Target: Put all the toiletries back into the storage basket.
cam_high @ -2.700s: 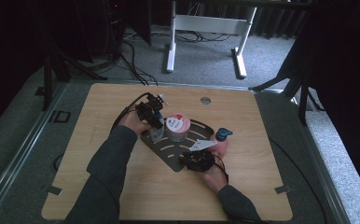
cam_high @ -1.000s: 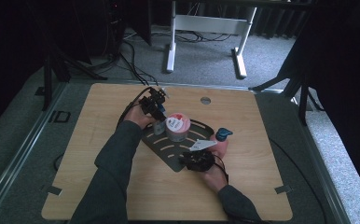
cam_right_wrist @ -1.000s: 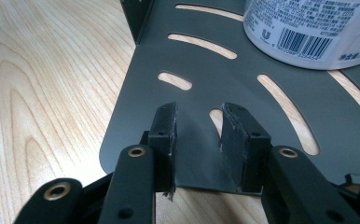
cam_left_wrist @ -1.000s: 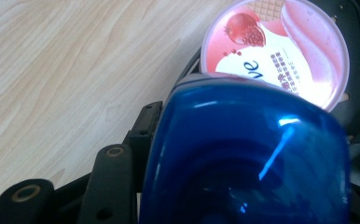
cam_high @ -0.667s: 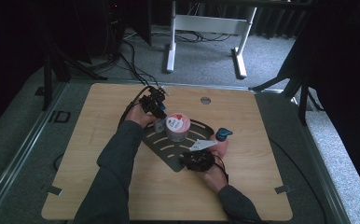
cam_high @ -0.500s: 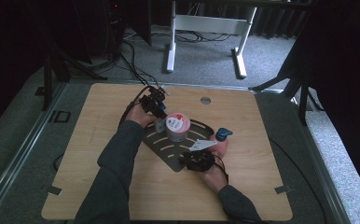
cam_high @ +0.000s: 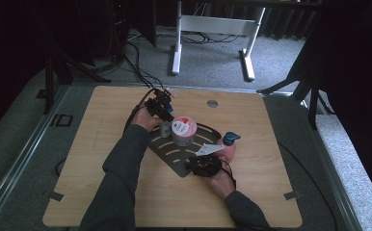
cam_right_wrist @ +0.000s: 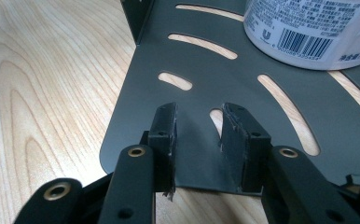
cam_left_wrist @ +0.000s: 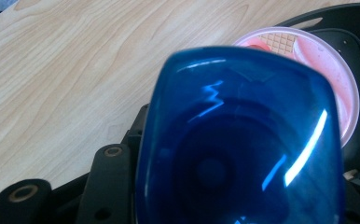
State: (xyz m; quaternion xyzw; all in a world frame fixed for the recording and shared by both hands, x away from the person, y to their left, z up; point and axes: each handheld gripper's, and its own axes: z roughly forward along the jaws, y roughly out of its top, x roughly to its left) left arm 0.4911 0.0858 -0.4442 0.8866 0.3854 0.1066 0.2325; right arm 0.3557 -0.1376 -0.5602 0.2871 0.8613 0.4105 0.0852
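Pale woodgrain surface [cam_high: 102, 144], dark carpet around it. Flat dark metal tray [cam_right_wrist: 206, 93], matte, curved slots, one upturned edge. White plastic tub [cam_high: 183, 132], pink printed lid, barcode label, stands on tray. Left gripper [cam_high: 159, 107] clamps glossy translucent blue cup [cam_left_wrist: 243, 140], rounded-square, just beside the tub. Right gripper [cam_right_wrist: 200, 140] jaws partly open, straddling tray's near edge, not pinching it. Risks: slick cup could slip from the jaws or knock the tub; thin tray could skid if nudged.
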